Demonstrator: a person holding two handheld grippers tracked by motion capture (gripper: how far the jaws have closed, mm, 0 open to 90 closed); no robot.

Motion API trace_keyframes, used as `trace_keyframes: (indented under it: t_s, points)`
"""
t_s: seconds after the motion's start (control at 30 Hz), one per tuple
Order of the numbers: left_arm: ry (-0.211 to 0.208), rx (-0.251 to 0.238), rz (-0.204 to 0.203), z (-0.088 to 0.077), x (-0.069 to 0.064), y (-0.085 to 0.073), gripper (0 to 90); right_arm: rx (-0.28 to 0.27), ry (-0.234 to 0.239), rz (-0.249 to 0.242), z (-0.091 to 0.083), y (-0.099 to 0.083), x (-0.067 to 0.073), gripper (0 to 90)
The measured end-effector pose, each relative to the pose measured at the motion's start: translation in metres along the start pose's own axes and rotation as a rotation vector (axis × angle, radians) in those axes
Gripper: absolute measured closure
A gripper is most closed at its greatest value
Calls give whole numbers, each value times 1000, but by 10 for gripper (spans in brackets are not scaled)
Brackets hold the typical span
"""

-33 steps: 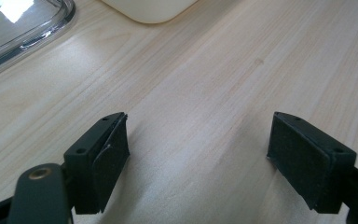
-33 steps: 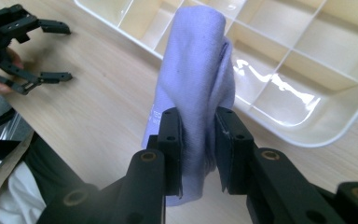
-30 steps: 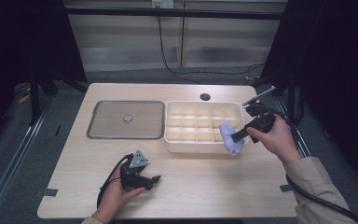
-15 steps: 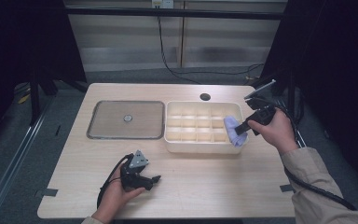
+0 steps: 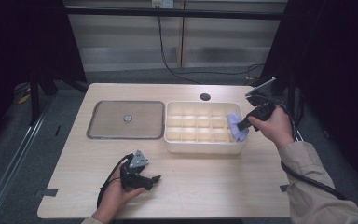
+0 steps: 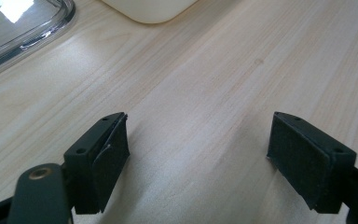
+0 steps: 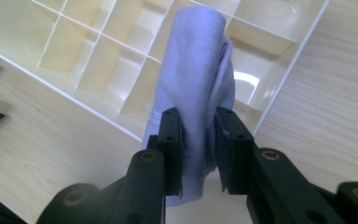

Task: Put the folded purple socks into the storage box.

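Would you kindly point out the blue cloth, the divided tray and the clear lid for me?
blue cloth (image 7: 193, 70): right gripper view, on its rolled middle above the tongs.
divided tray (image 5: 200, 146): high view, on its near outer wall.
clear lid (image 5: 107, 121): high view, on its flat panel left of the knob.

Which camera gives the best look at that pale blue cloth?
The right gripper view: the cloth hangs close up, pinched between the right gripper's jaws over the divided tray. The high view shows the cloth small, at the tray's right end. The left gripper view looks at bare table instead.
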State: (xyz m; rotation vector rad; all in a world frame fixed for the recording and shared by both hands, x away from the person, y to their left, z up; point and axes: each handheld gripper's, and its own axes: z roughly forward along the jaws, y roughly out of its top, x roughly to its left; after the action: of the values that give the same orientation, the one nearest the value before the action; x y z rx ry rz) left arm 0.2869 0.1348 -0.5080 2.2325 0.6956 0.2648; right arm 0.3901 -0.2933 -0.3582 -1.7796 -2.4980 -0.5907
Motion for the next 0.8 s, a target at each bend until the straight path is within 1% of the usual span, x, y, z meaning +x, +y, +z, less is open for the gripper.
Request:
trace_keyframes:
  t_s: [0.13, 0.2, 0.4, 0.53, 0.67, 0.77, 0.8]
  points:
    - [0, 0, 0, 0, 0, 0, 197, 2, -7, 13, 2, 1, -4, 736]
    - [0, 0, 0, 0, 0, 0, 197, -1, -13, 12, 4, 1, -6, 736]
    - [0, 0, 0, 0, 0, 0, 197, 14, -21, 22, 9, 0, -12, 735]
    - [0, 0, 0, 0, 0, 0, 197, 14, -18, 18, 11, 0, -13, 735]
    - [1, 0, 0, 0, 0, 0, 197, 35, -23, 15, 17, -1, -12, 735]
    - [7, 0, 5, 0, 0, 0, 198, 41, -28, 11, 21, -1, -13, 734]
    - [3, -3, -3, 0, 0, 0, 198, 36, -28, 14, 22, -2, -14, 735]
